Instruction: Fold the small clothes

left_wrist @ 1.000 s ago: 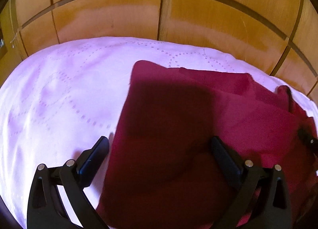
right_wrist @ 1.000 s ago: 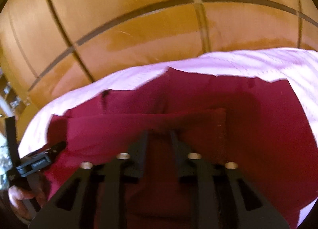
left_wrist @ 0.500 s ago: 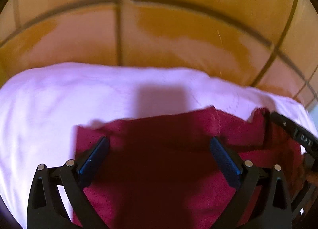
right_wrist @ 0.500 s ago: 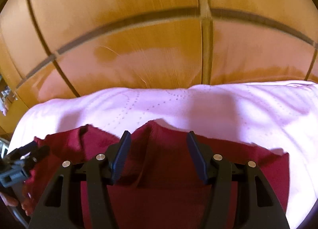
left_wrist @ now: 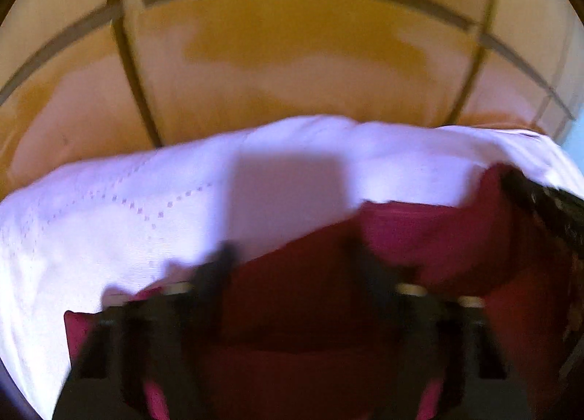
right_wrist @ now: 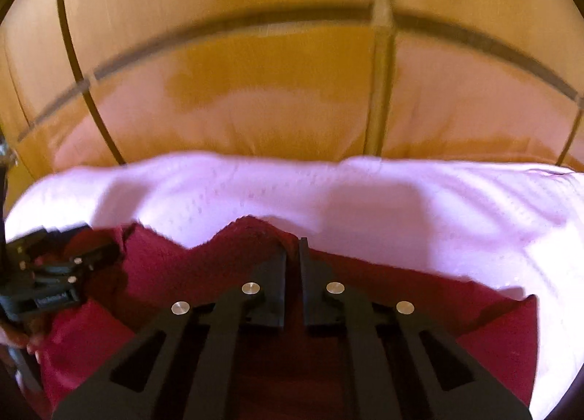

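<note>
A dark red garment point(left_wrist: 430, 248) lies on a pale pink quilted cover point(left_wrist: 109, 215); it also shows in the right wrist view point(right_wrist: 175, 274). My left gripper point(left_wrist: 292, 259) is blurred, its fingers partly drawn together over the garment's far edge. My right gripper point(right_wrist: 292, 248) is shut on a raised peak of the garment's far edge. The left gripper also shows at the left of the right wrist view point(right_wrist: 58, 270). The right gripper body shows at the right edge of the left wrist view point(left_wrist: 547, 208).
A wooden panelled wall point(right_wrist: 292, 91) stands right behind the pink cover point(right_wrist: 438, 208). Bare cover lies to the left in the left wrist view and to the right in the right wrist view.
My right gripper has closed on the garment's far edge and pinched it into a peak. My left gripper's fingers have moved closer together over the cloth, with motion blur.
</note>
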